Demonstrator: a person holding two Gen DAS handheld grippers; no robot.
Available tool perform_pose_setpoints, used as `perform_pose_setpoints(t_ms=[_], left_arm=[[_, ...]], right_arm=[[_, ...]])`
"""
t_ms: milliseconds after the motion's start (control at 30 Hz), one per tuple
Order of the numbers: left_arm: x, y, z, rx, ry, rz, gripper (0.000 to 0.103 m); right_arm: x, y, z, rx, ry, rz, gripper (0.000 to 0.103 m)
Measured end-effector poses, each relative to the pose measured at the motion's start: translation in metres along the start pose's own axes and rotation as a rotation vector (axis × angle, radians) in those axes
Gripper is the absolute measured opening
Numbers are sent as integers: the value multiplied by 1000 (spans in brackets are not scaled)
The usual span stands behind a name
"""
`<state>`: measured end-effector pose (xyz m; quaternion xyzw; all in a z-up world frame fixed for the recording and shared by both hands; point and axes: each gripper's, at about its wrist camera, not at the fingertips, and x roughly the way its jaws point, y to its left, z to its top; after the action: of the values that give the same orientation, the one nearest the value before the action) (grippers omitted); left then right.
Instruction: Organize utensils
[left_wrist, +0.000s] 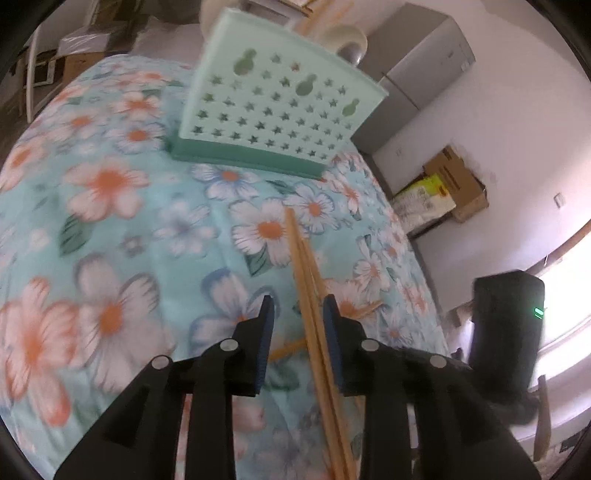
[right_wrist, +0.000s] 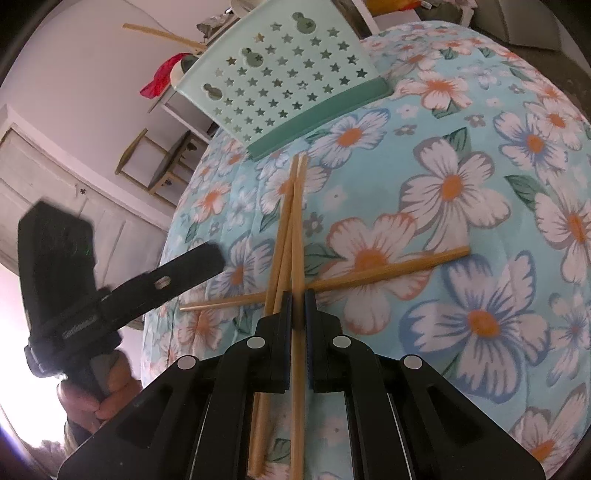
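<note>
On the floral-clothed bench (right_wrist: 461, 192), with the mint utensil holder (right_wrist: 291, 74) at top centre, the right gripper (right_wrist: 297, 295) should keep its fingers clamped on the chopsticks (right_wrist: 291, 229) while the left gripper (left_wrist: 298, 308), fingers apart around them, withdraws cleanly.

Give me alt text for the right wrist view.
The right gripper is shut on a wooden chopstick above a floral cloth; more chopsticks lie crossed beneath, a mint star-holed utensil holder beyond.
</note>
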<state>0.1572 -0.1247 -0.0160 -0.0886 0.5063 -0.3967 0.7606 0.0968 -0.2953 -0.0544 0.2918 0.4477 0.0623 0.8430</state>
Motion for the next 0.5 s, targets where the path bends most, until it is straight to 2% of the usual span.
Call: perform_pose_setpoints(t_ms=[133, 400, 500], left_arm=[[20, 8, 10, -32, 33, 13, 26], [39, 17, 20, -106, 73, -89, 25], [46, 12, 21, -97, 85, -88, 25]], right_arm=[[-3, -3, 0, 2, -8, -15, 5], [-10, -21, -4, 55, -20, -13, 5], [-10, -24, -6, 67, -23, -3, 5]])
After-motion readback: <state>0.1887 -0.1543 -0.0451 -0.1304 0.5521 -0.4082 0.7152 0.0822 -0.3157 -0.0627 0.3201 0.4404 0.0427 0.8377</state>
